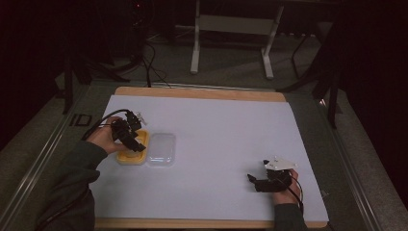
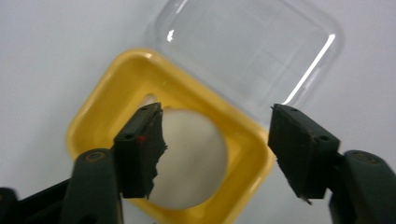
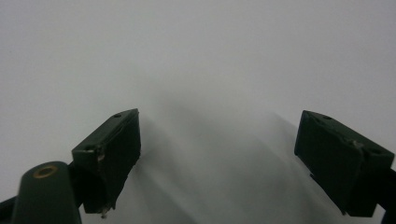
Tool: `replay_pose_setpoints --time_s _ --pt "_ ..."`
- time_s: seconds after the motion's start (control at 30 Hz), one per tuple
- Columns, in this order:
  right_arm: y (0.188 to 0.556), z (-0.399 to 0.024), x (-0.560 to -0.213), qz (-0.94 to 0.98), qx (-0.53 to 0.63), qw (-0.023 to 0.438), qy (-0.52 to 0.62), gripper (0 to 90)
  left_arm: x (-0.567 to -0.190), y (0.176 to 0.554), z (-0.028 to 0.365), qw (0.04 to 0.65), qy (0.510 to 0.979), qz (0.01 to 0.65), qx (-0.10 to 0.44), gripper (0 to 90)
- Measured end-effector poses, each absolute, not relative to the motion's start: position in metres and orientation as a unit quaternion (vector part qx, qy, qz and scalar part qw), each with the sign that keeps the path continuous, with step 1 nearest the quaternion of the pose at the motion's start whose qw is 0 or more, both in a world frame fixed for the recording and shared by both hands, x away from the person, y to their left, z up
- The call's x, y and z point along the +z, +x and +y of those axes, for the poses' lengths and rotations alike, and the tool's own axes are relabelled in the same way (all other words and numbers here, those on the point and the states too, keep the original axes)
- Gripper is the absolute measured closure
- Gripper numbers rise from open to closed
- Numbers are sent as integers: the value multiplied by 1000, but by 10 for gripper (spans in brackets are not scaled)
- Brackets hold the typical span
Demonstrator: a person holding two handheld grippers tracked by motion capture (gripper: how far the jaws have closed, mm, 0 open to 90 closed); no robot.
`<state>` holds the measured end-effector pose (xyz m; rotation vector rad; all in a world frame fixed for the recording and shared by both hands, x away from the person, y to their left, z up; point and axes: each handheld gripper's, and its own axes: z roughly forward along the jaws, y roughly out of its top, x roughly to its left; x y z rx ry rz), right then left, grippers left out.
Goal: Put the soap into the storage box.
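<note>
Below left tongs (image 2: 217,140) — unlabelled yellow tub (image 2: 116,100)

We seem to be in a dim lab or studio: a white sheet (image 1: 216,144) covers a wooden board (image 1: 202,93), metal stand legs (image 1: 231,43) and cables (image 1: 151,62) beyond.

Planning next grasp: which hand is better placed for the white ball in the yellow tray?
Left. Left gripper hangs open over the white ball in the yellow tray; right gripper sits far off.
</note>
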<state>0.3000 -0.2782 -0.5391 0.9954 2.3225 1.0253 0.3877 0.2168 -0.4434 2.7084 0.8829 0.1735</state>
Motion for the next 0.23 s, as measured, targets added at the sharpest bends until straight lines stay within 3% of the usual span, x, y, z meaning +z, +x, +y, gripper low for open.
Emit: replay_pose_setpoints --time_s 0.23 --pt "302 -277 -540 837 357 203 362 143 -446 365 198 169 943 277 77 413"
